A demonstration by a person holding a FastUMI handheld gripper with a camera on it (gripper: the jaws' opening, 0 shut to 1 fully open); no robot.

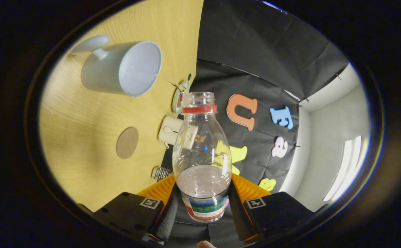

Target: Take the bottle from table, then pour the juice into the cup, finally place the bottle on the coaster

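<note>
Two fingers [167, 194] clamp the open bottle [202, 155], rolled sideways so its neck leans toward the cup [122, 69]; the coaster [127, 142] waits just beside the cup.

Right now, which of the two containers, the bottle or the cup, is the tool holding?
The clear bottle, red ring at its neck, is clamped between the tool's orange fingers. The white cup stands apart on the table.

White boxy device [171, 131], small metal clip [161, 173], possibly round dish [179, 98] along table [79, 137] edge.
</note>
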